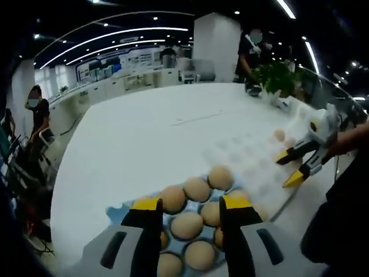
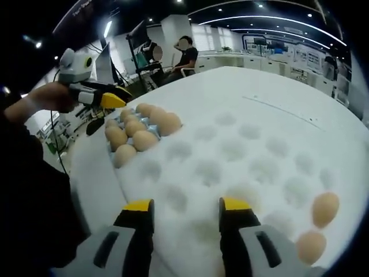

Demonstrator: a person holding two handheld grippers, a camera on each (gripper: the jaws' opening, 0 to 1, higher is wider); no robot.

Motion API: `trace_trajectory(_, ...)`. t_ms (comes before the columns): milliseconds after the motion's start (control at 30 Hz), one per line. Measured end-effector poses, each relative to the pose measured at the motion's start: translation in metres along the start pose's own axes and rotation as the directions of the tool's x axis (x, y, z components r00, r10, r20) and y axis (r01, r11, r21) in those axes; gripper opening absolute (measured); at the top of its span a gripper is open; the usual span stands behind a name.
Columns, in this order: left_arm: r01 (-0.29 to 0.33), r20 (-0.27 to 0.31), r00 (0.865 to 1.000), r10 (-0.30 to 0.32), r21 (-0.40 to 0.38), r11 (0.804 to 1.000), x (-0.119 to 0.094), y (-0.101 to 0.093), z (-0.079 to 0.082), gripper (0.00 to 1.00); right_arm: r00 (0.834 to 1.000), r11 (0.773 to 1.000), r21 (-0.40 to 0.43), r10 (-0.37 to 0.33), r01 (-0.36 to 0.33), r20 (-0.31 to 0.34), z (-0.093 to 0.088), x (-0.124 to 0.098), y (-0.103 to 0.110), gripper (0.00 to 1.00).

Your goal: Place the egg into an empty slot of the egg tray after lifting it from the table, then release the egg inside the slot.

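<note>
A blue egg tray (image 1: 118,212) holding several brown eggs (image 1: 186,225) lies just under my left gripper (image 1: 190,203), which is open and hovers over it with nothing between its jaws. Beside the tray spreads a white foam mat (image 2: 230,150) with many empty dimples. Two loose eggs (image 2: 324,209) rest on the mat's near right corner. My right gripper (image 2: 185,206) is open above the mat's near edge, to the left of those eggs. In the right gripper view the left gripper (image 2: 106,112), held by a hand, hangs over the tray's eggs (image 2: 138,130). The right gripper (image 1: 291,168) shows open in the left gripper view.
The mat and tray sit on a large round white table (image 1: 144,133). A green plant (image 1: 277,75) stands at its far edge. People stand or sit around the room, one near desks (image 2: 184,55). The person's dark sleeve (image 2: 29,190) fills the left side.
</note>
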State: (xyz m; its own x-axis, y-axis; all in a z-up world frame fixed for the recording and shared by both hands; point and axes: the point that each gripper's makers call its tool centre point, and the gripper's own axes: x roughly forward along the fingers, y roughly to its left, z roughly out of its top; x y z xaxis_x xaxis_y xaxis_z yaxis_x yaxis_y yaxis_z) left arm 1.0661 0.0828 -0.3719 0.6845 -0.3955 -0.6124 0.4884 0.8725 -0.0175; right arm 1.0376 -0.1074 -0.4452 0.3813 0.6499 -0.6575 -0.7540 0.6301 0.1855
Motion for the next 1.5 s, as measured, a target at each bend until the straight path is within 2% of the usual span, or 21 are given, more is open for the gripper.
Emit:
trace_trajectory(100, 0.033, -0.026, 0.999, -0.031, 0.079, 0.996, 0.006, -0.018, -0.004, 0.41, 1.000, 1.000, 0.001, -0.001, 0.001, 0.001, 0.000, 0.000, 0.000, 0.46)
trace_trajectory(267, 0.043, -0.060, 0.998, -0.037, 0.096, 0.994, 0.016, -0.031, -0.013, 0.49, 1.000, 1.000, -0.006, 0.003, -0.003, -0.001, 0.000, 0.001, 0.000, 0.47)
trace_trajectory(433, 0.063, -0.078, 0.996, -0.052, 0.134, 0.989, 0.021, -0.045, -0.017, 0.51, 1.000, 1.000, -0.025, 0.009, -0.009, -0.008, 0.000, 0.001, 0.001, 0.47)
trace_trajectory(600, 0.042, -0.142, 0.990, -0.008, 0.237, 0.971, 0.025, -0.052, -0.030, 0.56, 1.000, 1.000, -0.018, 0.009, -0.009, -0.011, 0.000, 0.001, 0.000, 0.47)
trace_trajectory(633, 0.044, -0.122, 0.992, -0.017, 0.221, 0.974, 0.028, -0.054, -0.027, 0.58, 1.000, 1.000, -0.018, 0.009, -0.009, -0.010, 0.000, 0.001, 0.000, 0.47)
trace_trajectory(700, 0.054, -0.143, 0.989, -0.020, 0.234, 0.971, 0.031, -0.059, -0.030, 0.61, 1.000, 1.000, -0.020, 0.006, -0.006, -0.006, 0.000, 0.001, 0.001, 0.47)
trace_trajectory(800, 0.059, -0.142, 0.990, -0.024, 0.249, 0.967, 0.033, -0.067, -0.028, 0.65, 1.000, 1.000, -0.021, 0.002, -0.002, 0.000, 0.000, 0.001, 0.001, 0.47)
trace_trajectory(867, 0.076, -0.152, 0.988, -0.033, 0.286, 0.955, 0.036, -0.073, -0.029, 0.66, 1.000, 1.000, -0.021, 0.002, -0.002, 0.002, 0.001, 0.001, 0.001, 0.47)
trace_trajectory(967, 0.073, -0.194, 0.981, 0.001, 0.377, 0.923, 0.039, -0.072, -0.035, 0.67, 1.000, 1.000, -0.022, 0.003, -0.003, 0.004, 0.001, 0.001, 0.001, 0.47)
trace_trajectory(1000, 0.080, -0.203, 0.979, 0.000, 0.387, 0.918, 0.040, -0.073, -0.037, 0.66, 1.000, 1.000, -0.022, 0.004, -0.004, 0.004, 0.001, 0.001, 0.001, 0.47)
trace_trajectory(1100, 0.070, -0.195, 0.981, 0.005, 0.376, 0.924, 0.042, -0.073, -0.039, 0.66, 1.000, 1.000, -0.024, 0.003, -0.003, 0.008, 0.001, 0.001, 0.001, 0.48)
trace_trajectory(1233, 0.045, -0.160, 0.987, 0.022, 0.405, 0.913, 0.042, -0.065, -0.035, 0.78, 1.000, 1.000, -0.026, 0.001, 0.000, 0.018, 0.001, 0.001, 0.001, 0.48)
trace_trajectory(1300, 0.049, -0.165, 0.986, 0.020, 0.401, 0.915, 0.042, -0.064, -0.035, 0.79, 1.000, 1.000, -0.027, 0.000, 0.001, 0.021, 0.001, 0.001, 0.001, 0.48)
trace_trajectory(1367, 0.052, -0.172, 0.985, 0.025, 0.433, 0.900, 0.043, -0.067, -0.034, 0.79, 1.000, 1.000, -0.029, 0.000, 0.001, 0.024, 0.001, 0.001, 0.002, 0.48)
trace_trajectory(1400, 0.059, -0.171, 0.985, 0.027, 0.482, 0.874, 0.043, -0.069, -0.031, 0.78, 1.000, 1.000, -0.029, 0.000, 0.001, 0.026, 0.001, 0.001, 0.002, 0.48)
trace_trajectory(1500, 0.088, -0.191, 0.981, 0.019, 0.537, 0.839, 0.044, -0.079, -0.031, 0.72, 0.999, 1.000, -0.031, 0.000, 0.001, 0.034, 0.001, 0.000, 0.001, 0.48)
